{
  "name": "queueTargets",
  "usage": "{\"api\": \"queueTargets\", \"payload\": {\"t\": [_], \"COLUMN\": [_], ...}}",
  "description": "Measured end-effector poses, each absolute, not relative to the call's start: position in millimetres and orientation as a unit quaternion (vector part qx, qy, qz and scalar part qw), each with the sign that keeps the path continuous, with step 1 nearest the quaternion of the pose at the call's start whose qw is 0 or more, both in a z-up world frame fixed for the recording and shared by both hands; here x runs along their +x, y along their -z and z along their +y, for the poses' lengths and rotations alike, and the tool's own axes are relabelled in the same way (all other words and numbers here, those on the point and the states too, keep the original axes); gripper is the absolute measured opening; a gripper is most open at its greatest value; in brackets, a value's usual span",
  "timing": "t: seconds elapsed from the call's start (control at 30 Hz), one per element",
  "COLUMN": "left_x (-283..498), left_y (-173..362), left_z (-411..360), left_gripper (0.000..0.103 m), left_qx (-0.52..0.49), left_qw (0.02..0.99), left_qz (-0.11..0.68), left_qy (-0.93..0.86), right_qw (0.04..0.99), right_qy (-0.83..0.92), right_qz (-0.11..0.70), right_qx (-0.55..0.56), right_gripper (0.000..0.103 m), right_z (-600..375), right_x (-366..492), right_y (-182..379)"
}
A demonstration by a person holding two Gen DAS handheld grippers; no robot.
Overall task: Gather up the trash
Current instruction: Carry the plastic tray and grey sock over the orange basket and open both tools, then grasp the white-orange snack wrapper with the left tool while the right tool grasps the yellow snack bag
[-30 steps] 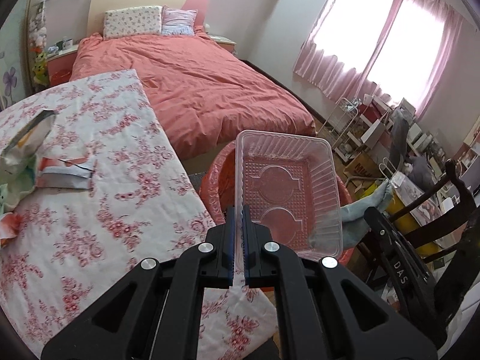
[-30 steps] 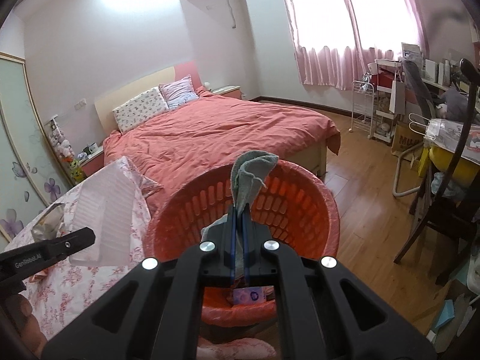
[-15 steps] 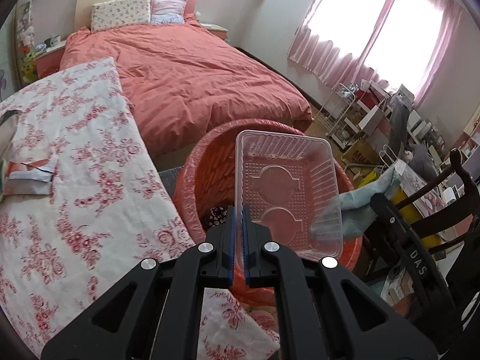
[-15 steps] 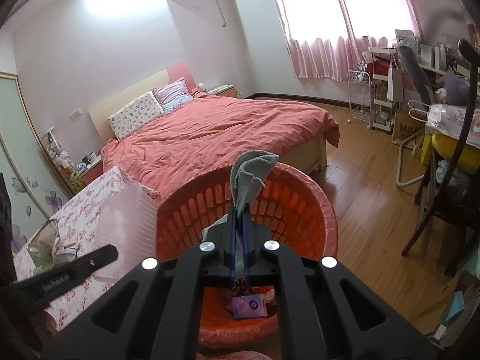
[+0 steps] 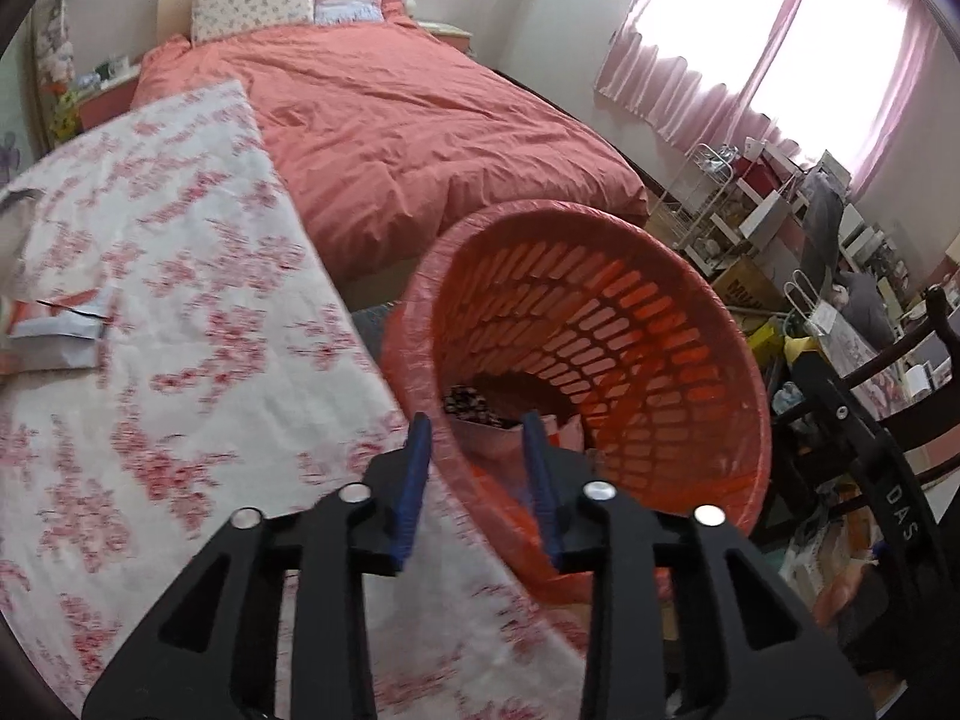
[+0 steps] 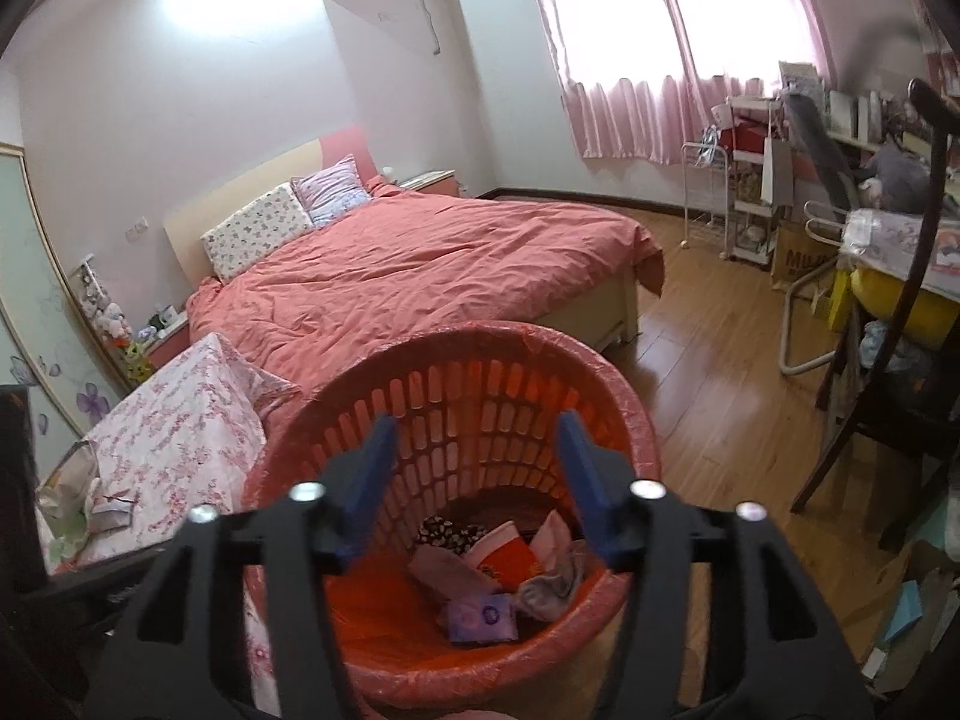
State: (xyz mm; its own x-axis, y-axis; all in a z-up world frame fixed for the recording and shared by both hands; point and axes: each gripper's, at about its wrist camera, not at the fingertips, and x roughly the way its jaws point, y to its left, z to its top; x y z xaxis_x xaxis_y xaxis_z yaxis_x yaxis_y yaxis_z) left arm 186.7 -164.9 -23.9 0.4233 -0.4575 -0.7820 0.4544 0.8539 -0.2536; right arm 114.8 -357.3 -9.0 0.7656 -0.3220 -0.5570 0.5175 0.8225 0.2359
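- Your left gripper: jaws opening, nothing between them, over the red basket rim.
- Your right gripper: jaws opening, empty, above the basket.
- Trash lies at the basket bottom.

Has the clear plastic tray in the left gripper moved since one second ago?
Yes. It has left the left gripper, whose jaws are opening with nothing between them over the red slatted plastic basket. The tray is not visible now.

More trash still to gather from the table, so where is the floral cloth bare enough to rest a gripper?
The floral tablecloth is bare from the torn wrapper across to the edge beside the orange basket. The left edge is crowded with wrappers and a bag.
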Motion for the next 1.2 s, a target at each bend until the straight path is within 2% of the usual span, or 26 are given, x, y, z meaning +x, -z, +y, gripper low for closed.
{"api": "queueTargets", "payload": {"t": [0.07, 0.23, 0.47, 0.9, 1.2], "left_x": [182.5, 177.8, 174.4, 189.4, 200.4], "left_y": [20.6, 16.9, 7.2, 0.5, 31.1], "left_z": [-153.1, -118.9, -58.9, 104.3, 107.7], "left_gripper": [0.041, 0.047, 0.048, 0.048, 0.047], "left_qx": [0.007, 0.015, 0.003, -0.054, -0.066], "left_qw": [0.849, 0.861, 0.878, 0.906, 0.882], "left_qz": [0.458, 0.448, 0.437, 0.417, 0.458], "left_qy": [0.263, 0.241, 0.196, 0.051, 0.088], "right_qw": [0.921, 0.923, 0.931, 0.940, 0.940], "right_qy": [0.231, 0.223, 0.191, 0.113, 0.098], "right_qz": [0.256, 0.260, 0.269, 0.296, 0.310], "right_qx": [0.184, 0.173, 0.155, 0.124, 0.104], "right_gripper": [0.070, 0.072, 0.072, 0.072, 0.072], "right_z": [-352.5, -337.9, -302.0, -216.8, -190.0], "right_x": [113.7, 114.8, 119.2, 133.4, 138.4], "right_y": [7.7, 1.4, -7.0, -8.1, -8.1]}}
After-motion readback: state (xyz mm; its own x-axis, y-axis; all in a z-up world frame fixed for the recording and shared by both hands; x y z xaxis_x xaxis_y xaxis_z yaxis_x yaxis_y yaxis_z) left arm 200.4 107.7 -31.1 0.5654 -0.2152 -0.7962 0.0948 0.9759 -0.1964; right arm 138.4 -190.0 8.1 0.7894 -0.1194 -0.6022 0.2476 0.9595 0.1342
